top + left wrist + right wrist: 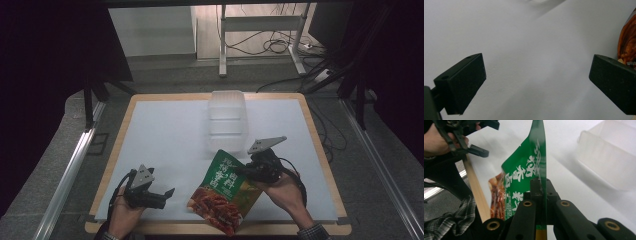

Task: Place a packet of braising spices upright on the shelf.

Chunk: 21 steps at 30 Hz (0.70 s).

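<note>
The left tool (159, 196) sits low over the tabletop (165, 135), well left of the green snack pouch (226, 192), its jaws spread apart with nothing between them. The pouch hangs tilted just off the tabletop's near edge, in front of the clear plastic container (228, 120). The right tool (243, 171), right of the pouch, is clamped on the pouch's upper edge.

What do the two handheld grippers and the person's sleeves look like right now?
Both the left gripper and the right gripper are black, each topped by a grey three-cornered plate with small holes and trailing a black cable. The jaws are blocky black pads; brass-coloured rivets mark the right gripper's linkage. The sleeve is grey plaid.
</note>
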{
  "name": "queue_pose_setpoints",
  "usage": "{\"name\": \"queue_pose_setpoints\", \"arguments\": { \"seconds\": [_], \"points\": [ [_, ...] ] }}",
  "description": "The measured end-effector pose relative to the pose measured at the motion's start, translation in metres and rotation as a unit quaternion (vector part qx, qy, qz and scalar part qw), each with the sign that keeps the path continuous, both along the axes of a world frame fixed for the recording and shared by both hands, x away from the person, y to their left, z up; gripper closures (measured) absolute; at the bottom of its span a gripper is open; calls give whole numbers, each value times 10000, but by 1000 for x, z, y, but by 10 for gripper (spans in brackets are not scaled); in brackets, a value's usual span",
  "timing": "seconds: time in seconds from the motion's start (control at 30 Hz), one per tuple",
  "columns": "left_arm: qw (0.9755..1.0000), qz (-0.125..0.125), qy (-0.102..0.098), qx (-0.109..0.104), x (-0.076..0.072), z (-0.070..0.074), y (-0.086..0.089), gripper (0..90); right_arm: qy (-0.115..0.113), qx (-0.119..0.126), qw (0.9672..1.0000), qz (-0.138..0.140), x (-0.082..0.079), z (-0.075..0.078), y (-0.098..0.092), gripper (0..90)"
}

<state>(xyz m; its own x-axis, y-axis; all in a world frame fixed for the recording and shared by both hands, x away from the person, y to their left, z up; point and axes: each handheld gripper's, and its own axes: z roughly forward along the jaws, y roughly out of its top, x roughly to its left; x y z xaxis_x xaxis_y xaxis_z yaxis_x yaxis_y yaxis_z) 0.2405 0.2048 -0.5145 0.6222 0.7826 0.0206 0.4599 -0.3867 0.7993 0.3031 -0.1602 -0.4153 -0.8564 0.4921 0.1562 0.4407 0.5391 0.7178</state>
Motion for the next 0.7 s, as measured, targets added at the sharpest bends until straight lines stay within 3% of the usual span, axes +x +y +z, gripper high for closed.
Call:
{"name": "queue_pose_setpoints", "arguments": {
  "seconds": [0.37, 0.7],
  "points": [
    [10000, 14, -3, 4, 0, 1, 1, 8, -168, 27, 9997, 179, -6, 42, 7, 891],
    [10000, 9, -18, 40, 0, 1, 1, 9, -528, -32, 9985, 108, 0, 72, 9, 891]
  ]
}}
